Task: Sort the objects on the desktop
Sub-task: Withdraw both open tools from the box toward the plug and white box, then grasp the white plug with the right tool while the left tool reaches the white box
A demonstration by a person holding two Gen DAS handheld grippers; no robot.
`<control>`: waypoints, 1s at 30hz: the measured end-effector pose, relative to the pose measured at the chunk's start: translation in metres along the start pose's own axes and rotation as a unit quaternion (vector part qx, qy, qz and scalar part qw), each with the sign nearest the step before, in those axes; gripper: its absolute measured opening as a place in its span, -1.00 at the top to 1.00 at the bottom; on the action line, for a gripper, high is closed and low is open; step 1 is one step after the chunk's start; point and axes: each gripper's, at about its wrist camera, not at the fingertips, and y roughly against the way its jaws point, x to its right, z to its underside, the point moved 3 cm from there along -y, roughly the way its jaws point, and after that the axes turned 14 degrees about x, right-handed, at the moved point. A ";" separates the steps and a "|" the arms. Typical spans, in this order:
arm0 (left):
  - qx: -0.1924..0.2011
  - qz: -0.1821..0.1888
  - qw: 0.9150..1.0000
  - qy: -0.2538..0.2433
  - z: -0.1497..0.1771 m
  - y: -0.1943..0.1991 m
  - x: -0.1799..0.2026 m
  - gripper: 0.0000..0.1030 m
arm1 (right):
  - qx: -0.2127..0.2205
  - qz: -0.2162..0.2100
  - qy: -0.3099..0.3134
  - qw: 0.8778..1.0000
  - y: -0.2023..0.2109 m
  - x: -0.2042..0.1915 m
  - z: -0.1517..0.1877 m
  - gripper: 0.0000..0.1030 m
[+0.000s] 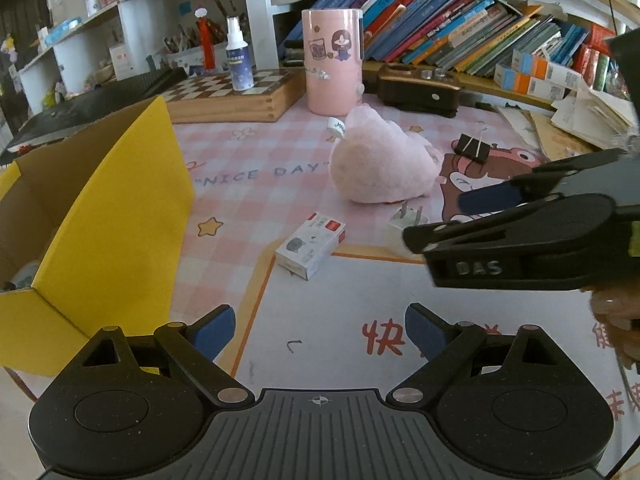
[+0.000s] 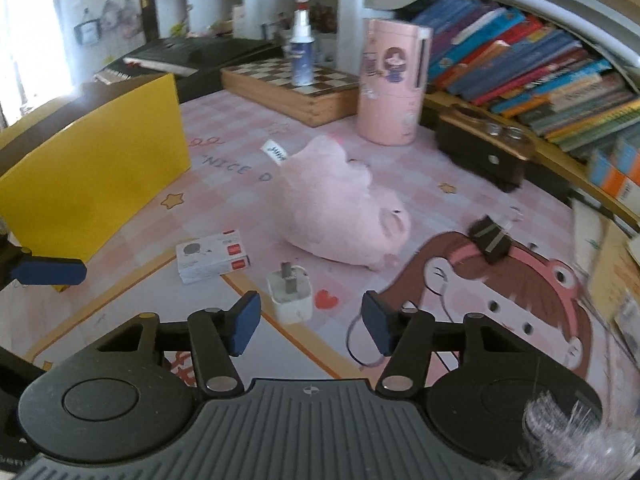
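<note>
On the pink checked mat (image 1: 256, 160) lie a pink plush toy (image 1: 380, 164) (image 2: 340, 212), a small white and red box (image 1: 310, 246) (image 2: 212, 256), a white charger plug (image 1: 400, 226) (image 2: 290, 296) and a black binder clip (image 1: 472, 146) (image 2: 490, 238). My left gripper (image 1: 320, 332) hangs open over the mat with nothing between its fingers; one of its fingers (image 2: 48, 272) shows at the left edge of the right wrist view. My right gripper (image 2: 310, 324) (image 1: 436, 218) stands open just short of the plug. Its pads do not touch the plug.
An open yellow cardboard box (image 1: 120, 208) (image 2: 92, 184) stands at the left. At the back are a pink cylinder container (image 1: 332, 60) (image 2: 394, 80), a chessboard box (image 1: 236, 94) with a spray bottle (image 1: 238, 56), a dark wooden case (image 1: 420, 90) and rows of books (image 1: 460, 28).
</note>
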 end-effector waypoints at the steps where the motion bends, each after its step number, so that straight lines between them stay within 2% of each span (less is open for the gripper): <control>1: -0.001 -0.001 1.000 0.001 0.000 -0.002 0.000 -0.82 | -0.004 -0.005 0.000 1.000 -0.005 0.000 0.000 0.01; 6: -0.007 -0.002 1.000 -0.003 -0.001 -0.009 0.003 -0.82 | -0.024 -0.026 0.006 0.999 -0.026 -0.002 0.003 0.18; 10: -0.008 -0.010 1.000 -0.004 -0.003 -0.014 0.003 -0.82 | -0.029 -0.042 0.012 0.999 -0.033 -0.003 0.004 0.52; 14: -0.009 -0.013 1.000 0.003 -0.006 -0.021 0.000 -0.81 | -0.014 -0.035 0.003 0.999 -0.026 0.001 0.003 0.52; 20: -0.004 -0.033 0.999 0.004 -0.013 -0.038 -0.002 -0.79 | 0.018 -0.003 -0.036 0.999 0.001 0.016 -0.003 0.52; 26: -0.001 -0.035 0.999 0.011 -0.022 -0.059 -0.001 -0.52 | 0.026 0.015 -0.063 0.998 0.019 0.027 -0.001 0.52; 30: -0.005 -0.031 0.999 0.026 -0.026 -0.070 -0.002 -0.46 | 0.023 0.019 -0.069 0.997 0.024 0.029 0.003 0.52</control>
